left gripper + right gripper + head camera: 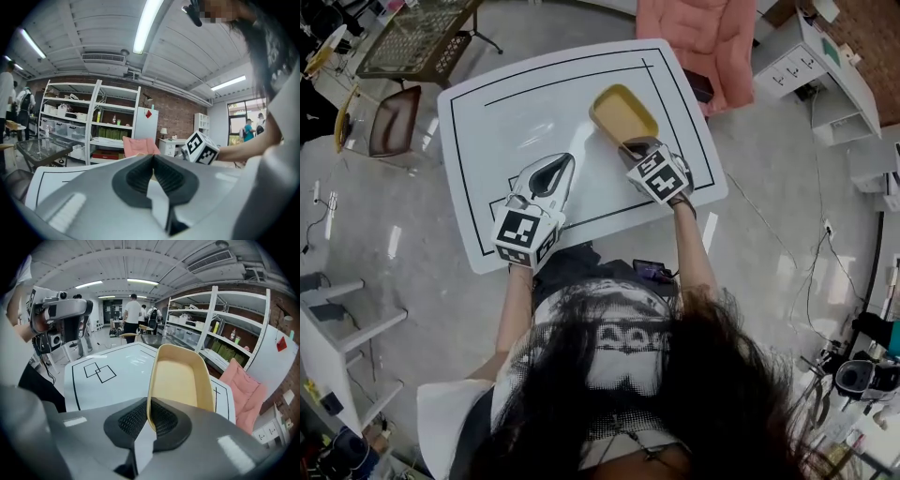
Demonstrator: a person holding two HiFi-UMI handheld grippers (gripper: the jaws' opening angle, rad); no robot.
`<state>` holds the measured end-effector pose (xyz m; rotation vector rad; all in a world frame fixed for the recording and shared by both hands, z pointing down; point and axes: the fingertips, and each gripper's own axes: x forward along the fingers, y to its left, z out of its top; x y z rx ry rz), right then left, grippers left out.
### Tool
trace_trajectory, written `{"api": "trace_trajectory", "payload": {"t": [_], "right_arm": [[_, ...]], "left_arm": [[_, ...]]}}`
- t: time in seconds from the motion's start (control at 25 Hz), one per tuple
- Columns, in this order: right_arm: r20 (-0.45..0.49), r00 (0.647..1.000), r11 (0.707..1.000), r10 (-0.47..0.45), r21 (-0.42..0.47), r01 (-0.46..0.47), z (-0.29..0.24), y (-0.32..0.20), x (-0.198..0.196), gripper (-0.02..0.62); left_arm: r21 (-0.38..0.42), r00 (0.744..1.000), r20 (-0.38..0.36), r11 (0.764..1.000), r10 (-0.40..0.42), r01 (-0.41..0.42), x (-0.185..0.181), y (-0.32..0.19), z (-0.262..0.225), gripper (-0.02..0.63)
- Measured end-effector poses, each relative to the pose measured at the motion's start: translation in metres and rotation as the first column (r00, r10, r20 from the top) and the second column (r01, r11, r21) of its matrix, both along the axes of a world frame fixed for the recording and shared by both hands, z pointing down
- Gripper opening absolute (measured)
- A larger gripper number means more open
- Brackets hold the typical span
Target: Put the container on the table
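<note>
Bright ceiling tubes (145, 26), table (534, 103) glare, dark fisheye edges.

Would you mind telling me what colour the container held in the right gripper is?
The container is pale yellow, inside and out; it shows best in the right gripper view.

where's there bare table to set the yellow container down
The table is bare across its far-left half, from the far edge down to the left gripper. The strip between that gripper and the container is free too. Crowded: the near-right part, where the right gripper holds the container.
</note>
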<state>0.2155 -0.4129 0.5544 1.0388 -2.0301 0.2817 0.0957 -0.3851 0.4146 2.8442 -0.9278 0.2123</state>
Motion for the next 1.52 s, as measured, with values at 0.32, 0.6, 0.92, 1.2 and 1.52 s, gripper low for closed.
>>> {"api": "trace_trajectory", "payload": {"t": [0.32,0.6,0.92,1.2,1.52], "right_arm": [[-0.031,0.997,0.996,-0.07,-0.059,0.068,0.027,-0.066,-0.007,0.02],[-0.084,0.985,0.983,-0.15,-0.117,0.139,0.062,-0.106,-0.015,0.02],[-0.194,0.963,0.974,-0.19,-0.16,0.16,0.094,-0.143,-0.018,0.021],[-0.186,0.966,0.981,-0.181,-0.098,0.166,0.084,-0.149,-0.021,0.127],[-0.016,0.985,0.984,-0.172,0.049,0.173,0.027,-0.111,-0.024,0.124]], "left_arm": [[-0.035,0.997,-0.002,0.997,-0.075,0.075,-0.021,-0.037,0.012,0.0],[-0.039,0.991,-0.001,0.99,-0.136,0.135,-0.037,-0.041,0.014,0.0],[-0.057,0.972,0.008,0.97,-0.237,0.237,-0.071,-0.041,0.025,0.0],[-0.051,0.962,0.016,0.961,-0.272,0.273,-0.08,-0.033,0.023,0.0],[-0.016,0.964,0.03,0.965,-0.263,0.263,-0.06,-0.018,0.007,0.0]]}}
